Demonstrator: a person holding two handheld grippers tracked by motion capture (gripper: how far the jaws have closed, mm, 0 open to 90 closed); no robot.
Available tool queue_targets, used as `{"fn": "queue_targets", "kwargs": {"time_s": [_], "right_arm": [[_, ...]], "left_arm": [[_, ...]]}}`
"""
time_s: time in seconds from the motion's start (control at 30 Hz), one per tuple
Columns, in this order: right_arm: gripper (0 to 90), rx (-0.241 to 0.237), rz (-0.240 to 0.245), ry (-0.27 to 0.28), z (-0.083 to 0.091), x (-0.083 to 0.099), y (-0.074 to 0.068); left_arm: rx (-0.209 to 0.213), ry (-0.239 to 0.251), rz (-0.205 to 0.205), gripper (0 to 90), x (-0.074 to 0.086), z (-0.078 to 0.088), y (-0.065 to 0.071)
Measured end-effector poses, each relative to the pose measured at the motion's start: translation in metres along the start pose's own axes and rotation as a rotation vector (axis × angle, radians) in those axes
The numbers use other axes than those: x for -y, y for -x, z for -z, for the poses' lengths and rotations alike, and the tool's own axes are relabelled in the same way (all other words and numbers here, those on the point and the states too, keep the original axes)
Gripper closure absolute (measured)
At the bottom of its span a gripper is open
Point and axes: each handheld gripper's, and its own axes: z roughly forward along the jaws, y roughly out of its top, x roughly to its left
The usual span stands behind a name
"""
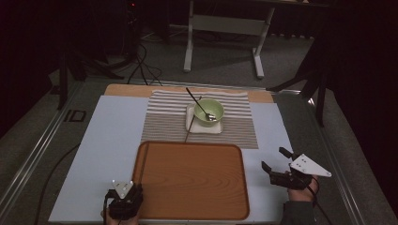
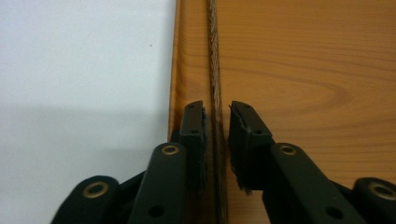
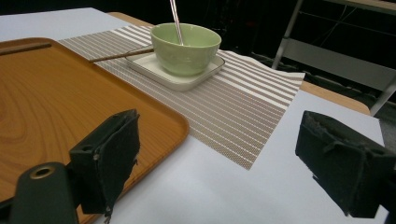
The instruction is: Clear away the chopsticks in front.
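Table [image 1: 110, 140]: pale blue-white surface, with a strip of bare wood along the far edge.
Tray [image 1: 192, 180]: wooden, rounded corners, raised rim; on the near half of the table, between the two grippers; far edge just short of the placemat.
Placemat [image 1: 234, 122]: brown and white stripes; beyond the tray, far end reaching the wooden strip.
Saucer [image 3: 154, 70]: white, squarish with rounded corners; on the placemat, under the bowl.
Bowl [image 1: 209, 112]: pale green, upright on the saucer, well apart from both grippers.
Spoon [image 1: 199, 105]: dark handle leaning out over the far-left rim of the bowl, metal end resting inside.
Chopstick [image 2: 215, 70]: thin, dark brown; lying on the tray floor close beside the left rim, running along that rim.
Second chopstick [image 3: 122, 55]: resting against the saucer's edge, crossing the placemat toward the tray.
Left gripper [image 2: 216, 128]: at the tray's near-left corner, pointing down onto the tray; jaws parted narrowly, straddling the chopstick, a sliver of gap visible on each side, pads not pressing.
Right gripper [image 1: 276, 163]: right of the tray, above bare table; jaws spread wide, nothing between them, aimed toward the bowl in the right gripper view.
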Motion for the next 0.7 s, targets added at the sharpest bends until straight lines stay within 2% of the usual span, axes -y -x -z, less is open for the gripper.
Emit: {"fn": "queue_targets", "kwargs": {"time_s": [0.23, 0.53, 0.7], "right_arm": [[13.1, 0.000, 0.001, 0.001, -0.0001, -0.0002, -0.0001], [13.1, -0.002, 0.002, 0.000, -0.0002, -0.0002, -0.0001], [13.1, 0.000, 0.000, 0.000, 0.0002, 0.0002, 0.0008]], "left_arm": [[0.012, 0.021, -0.025, 67.9, -0.0014, 0.0031, 0.0013], [0.061, 0.050, -0.061, 60.7, -0.0059, 0.0047, 0.0031], [0.077, 0.058, -0.068, 58.6, -0.0093, 0.0046, 0.0048]]}}
